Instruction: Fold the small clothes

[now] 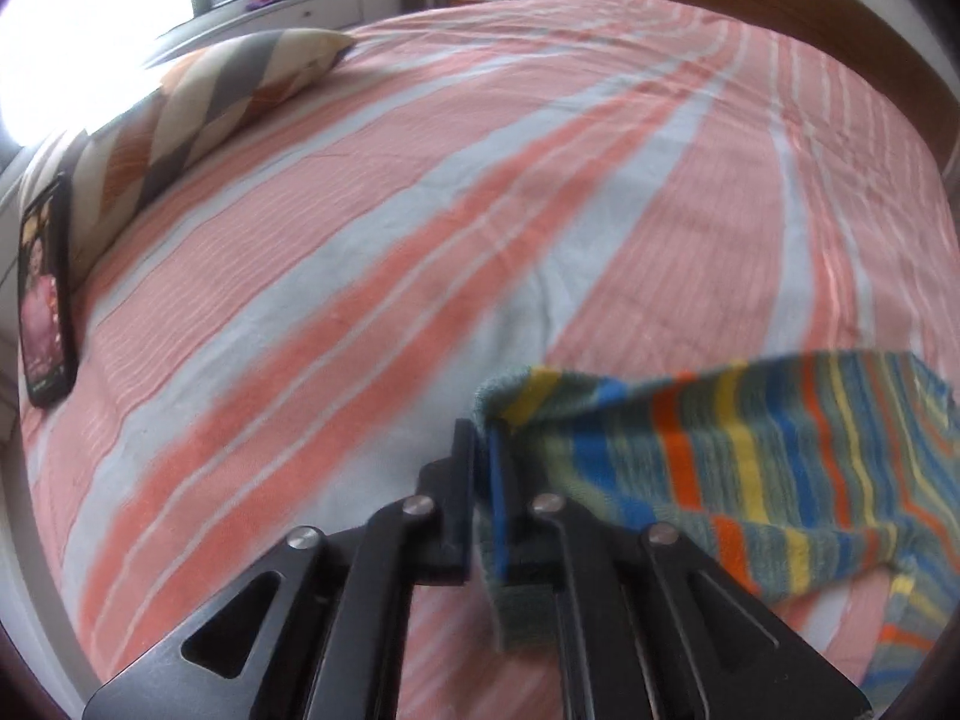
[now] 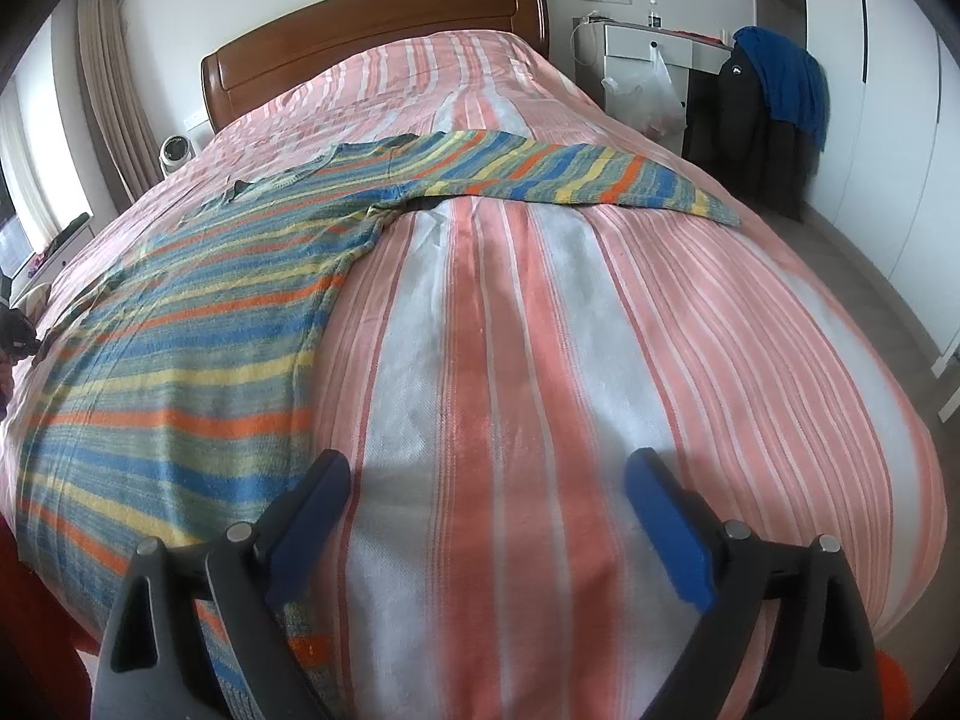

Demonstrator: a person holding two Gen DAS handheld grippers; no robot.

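The left gripper (image 1: 489, 480) pinches the sweater (image 1: 720, 468) cuff at lower right; the right gripper (image 2: 486, 510) stands spread, empty, over the bedspread (image 2: 510, 330), lower centre.

One striped sweater (image 2: 180, 324) lies on one bed (image 2: 510, 360), left of the right claw (image 2: 487, 516) and pinched at a cuff by the left claw (image 1: 489, 480). Far ahead-left of the left claw are one pillow (image 1: 198, 102) and one phone (image 1: 45, 300). Beyond the right claw stand one headboard (image 2: 372, 30), one fan (image 2: 174, 153) and one dresser (image 2: 654, 54).
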